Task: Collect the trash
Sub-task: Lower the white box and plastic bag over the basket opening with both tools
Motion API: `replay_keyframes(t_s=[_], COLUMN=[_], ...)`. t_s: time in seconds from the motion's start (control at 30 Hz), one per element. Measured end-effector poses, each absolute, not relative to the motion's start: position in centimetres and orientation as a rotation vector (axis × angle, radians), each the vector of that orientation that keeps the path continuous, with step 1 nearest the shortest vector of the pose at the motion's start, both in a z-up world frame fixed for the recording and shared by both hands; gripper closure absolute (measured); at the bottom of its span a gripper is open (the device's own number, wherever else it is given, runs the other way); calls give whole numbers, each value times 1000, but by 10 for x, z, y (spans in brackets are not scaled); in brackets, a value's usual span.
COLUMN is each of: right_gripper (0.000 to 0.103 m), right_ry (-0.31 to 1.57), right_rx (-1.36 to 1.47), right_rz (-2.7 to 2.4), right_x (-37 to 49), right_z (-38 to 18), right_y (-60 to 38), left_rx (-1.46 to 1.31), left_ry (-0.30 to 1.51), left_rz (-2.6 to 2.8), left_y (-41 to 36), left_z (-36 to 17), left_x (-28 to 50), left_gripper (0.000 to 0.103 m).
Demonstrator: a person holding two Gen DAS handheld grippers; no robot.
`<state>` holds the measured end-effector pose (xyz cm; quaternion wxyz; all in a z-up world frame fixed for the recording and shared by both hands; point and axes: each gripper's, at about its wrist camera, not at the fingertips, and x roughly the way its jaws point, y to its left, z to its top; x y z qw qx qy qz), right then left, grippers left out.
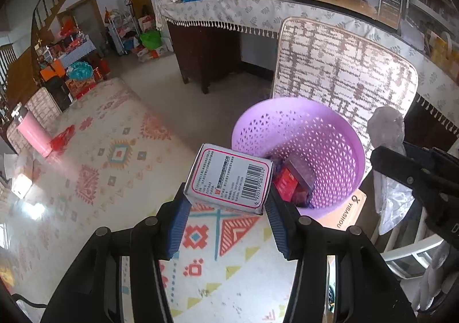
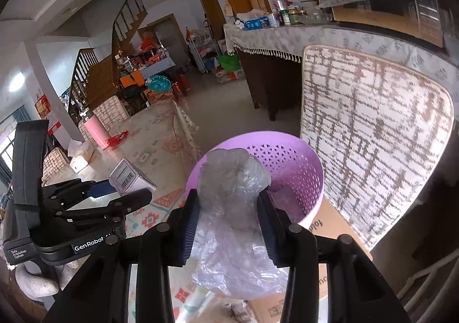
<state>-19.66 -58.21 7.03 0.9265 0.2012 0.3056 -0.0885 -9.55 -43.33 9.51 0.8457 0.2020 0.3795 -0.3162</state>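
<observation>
My left gripper (image 1: 228,202) is shut on a white medicine box (image 1: 229,181) with a barcode, held just left of a purple perforated basket (image 1: 338,133). Inside the basket lie a red packet (image 1: 285,186) and other small trash. My right gripper (image 2: 228,205) is shut on a crumpled clear plastic bag (image 2: 232,179), held above the near rim of the same purple basket (image 2: 301,165). In the right wrist view the left gripper (image 2: 123,191) and its white box (image 2: 129,176) show at the left. In the left wrist view the right gripper (image 1: 401,168) and the plastic bag (image 1: 387,125) appear at the right edge.
The basket stands on a cardboard box (image 1: 347,208) beside a table with a patterned cloth (image 1: 114,156). A cushioned chair back (image 1: 344,70) rises right behind the basket. A pink bottle (image 1: 31,133) and red scrap (image 1: 61,139) sit at the table's far end.
</observation>
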Motion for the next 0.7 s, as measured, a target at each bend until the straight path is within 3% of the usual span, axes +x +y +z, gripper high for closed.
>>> replay_keyframes(t_s=[0.7], right_gripper=[58], right_ry=[626], right_rx=[477], right_rz=[-248], right_x=[-166], right_z=[57], right_y=[-619], left_rx=[400], left_ry=[818], left_rz=[-778], left_y=[-488], left_z=[103], left_x=[-61], left_gripper=[53])
